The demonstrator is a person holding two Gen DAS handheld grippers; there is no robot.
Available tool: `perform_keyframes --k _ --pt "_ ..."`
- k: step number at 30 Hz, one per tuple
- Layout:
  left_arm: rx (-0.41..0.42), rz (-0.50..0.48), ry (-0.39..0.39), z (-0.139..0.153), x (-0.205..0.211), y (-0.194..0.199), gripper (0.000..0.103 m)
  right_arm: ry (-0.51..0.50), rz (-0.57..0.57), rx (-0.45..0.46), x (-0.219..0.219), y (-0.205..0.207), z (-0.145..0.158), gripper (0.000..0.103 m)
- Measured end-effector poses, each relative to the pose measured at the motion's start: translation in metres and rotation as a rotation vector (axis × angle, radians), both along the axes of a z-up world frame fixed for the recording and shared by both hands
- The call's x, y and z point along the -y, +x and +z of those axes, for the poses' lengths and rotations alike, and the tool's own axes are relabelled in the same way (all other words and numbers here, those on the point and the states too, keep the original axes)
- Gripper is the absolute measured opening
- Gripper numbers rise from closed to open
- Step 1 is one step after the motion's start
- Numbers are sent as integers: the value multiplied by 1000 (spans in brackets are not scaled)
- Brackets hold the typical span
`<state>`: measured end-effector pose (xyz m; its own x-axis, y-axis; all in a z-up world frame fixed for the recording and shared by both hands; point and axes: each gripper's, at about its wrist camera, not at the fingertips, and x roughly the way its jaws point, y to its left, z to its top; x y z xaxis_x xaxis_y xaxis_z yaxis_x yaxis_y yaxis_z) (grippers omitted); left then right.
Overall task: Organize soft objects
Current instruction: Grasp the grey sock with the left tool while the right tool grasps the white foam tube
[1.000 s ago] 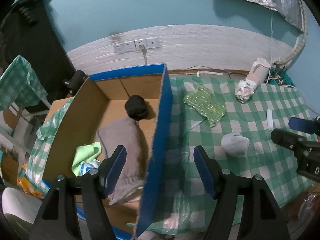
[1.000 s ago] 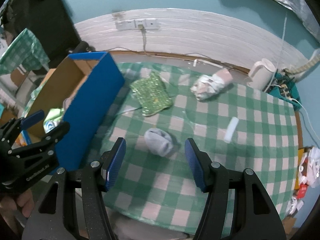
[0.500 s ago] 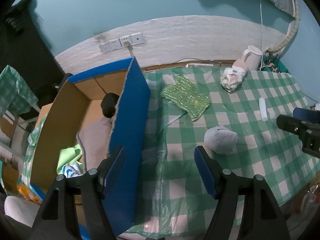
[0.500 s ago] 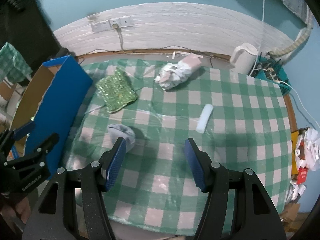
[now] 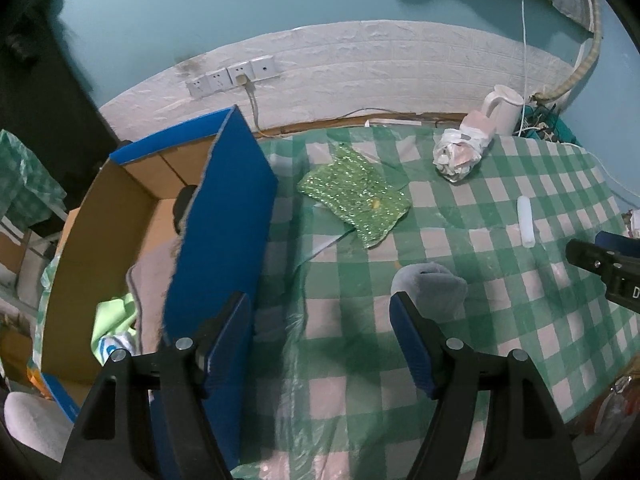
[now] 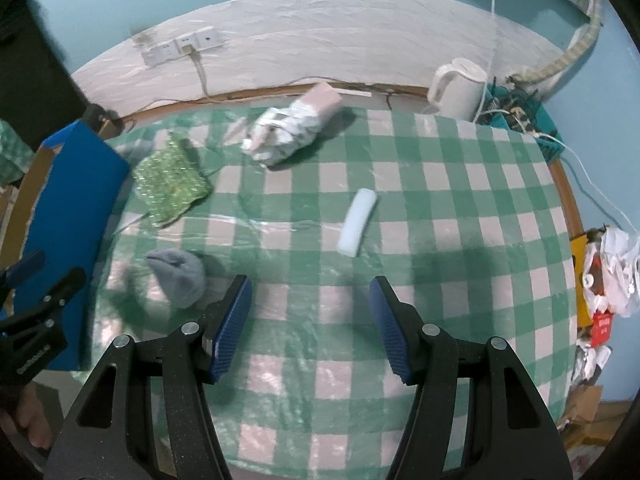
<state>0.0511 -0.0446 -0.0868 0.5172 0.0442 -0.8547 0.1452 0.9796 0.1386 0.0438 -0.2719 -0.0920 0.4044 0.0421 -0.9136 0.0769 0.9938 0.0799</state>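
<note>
A grey rolled sock (image 5: 430, 286) (image 6: 178, 276) lies on the green checked tablecloth. A sparkly green cloth (image 5: 356, 196) (image 6: 172, 184) lies farther back, and a white-and-pink bundle (image 5: 460, 152) (image 6: 290, 130) lies near the wall. A white foam stick (image 5: 525, 221) (image 6: 357, 222) lies on the right. The blue cardboard box (image 5: 224, 232) (image 6: 68, 200) at the left holds a grey cloth (image 5: 150, 280), a black item and a light green cloth (image 5: 114, 322). My left gripper (image 5: 320, 320) is open and empty, beside the box. My right gripper (image 6: 310, 304) is open and empty, above the table.
A white kettle (image 5: 502, 110) (image 6: 458, 88) stands at the back right by cables. Wall sockets (image 5: 232, 76) sit behind the table. Bags and clutter (image 6: 608, 280) lie off the table's right edge. The box wall stands close to the left gripper's left finger.
Both grippers have swung to the right. The left one has moved from over the box to over the tablecloth; the sock now lies by its right finger. Both stay open.
</note>
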Motion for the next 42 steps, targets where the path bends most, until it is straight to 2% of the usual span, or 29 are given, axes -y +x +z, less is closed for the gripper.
perform_keyframes --k 5,18,32,37,39,42 --pt "-17 -16 -12 -7 10 9 77 -6 -34 -19 17 8 -14 62" --pt "-56 -68 -4 -31 39 31 78 16 -90 -36 36 43 -50 62" --pt "-127 -78 -41 -57 43 58 81 -20 -93 -67 31 83 -84 61" --pt "-174 -87 -106 -66 44 61 82 -47 -81 -65 29 84 -91 53" --pt "-186 -86 -122 -70 44 61 86 -62 -70 -58 28 83 -92 46" --pt "-177 -96 -109 -72 51 59 86 -69 -55 -48 25 80 -91 28"
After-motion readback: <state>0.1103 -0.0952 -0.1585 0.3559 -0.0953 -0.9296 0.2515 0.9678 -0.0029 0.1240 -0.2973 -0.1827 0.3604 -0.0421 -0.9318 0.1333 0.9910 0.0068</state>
